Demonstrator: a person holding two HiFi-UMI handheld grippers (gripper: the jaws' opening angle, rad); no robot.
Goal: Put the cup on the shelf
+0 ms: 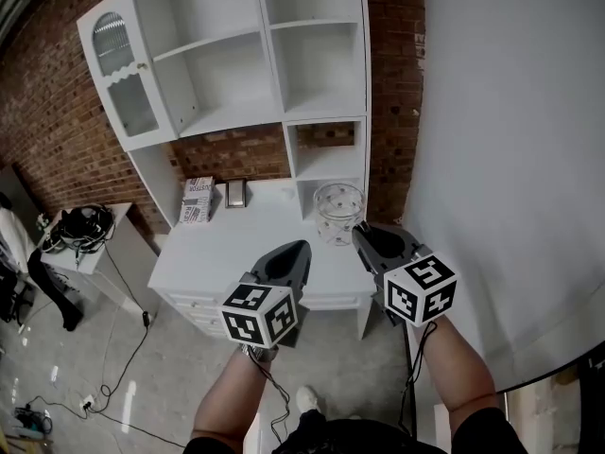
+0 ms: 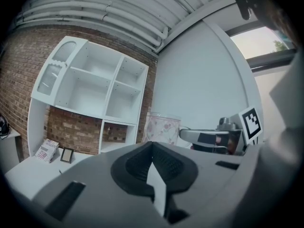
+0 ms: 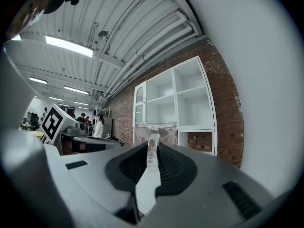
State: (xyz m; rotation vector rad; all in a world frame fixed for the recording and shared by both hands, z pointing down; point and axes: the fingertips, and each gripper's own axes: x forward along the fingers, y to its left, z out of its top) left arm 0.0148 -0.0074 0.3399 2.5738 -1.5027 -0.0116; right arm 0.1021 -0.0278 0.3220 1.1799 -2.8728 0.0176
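Note:
The cup [image 1: 338, 213] is clear glass with a faint pink pattern. It hangs above the right end of the white cabinet top [image 1: 236, 249], in front of the shelf unit's low cubby [image 1: 326, 164]. My right gripper [image 1: 362, 231] is shut on its side; in the right gripper view a glass handle [image 3: 152, 148] stands pinched between the jaws, with the cup [image 3: 155, 131] just past them. My left gripper [image 1: 302, 248] floats left of the cup, shut and empty. In the left gripper view the cup [image 2: 163, 128] shows ahead. The white shelf unit [image 1: 274, 64] stands open above.
A printed box [image 1: 197, 200] and a small picture frame [image 1: 234, 193] stand at the cabinet's back left. A large white panel [image 1: 510, 159] closes off the right side. A side table with cables [image 1: 80, 230] is at left, with cords on the floor.

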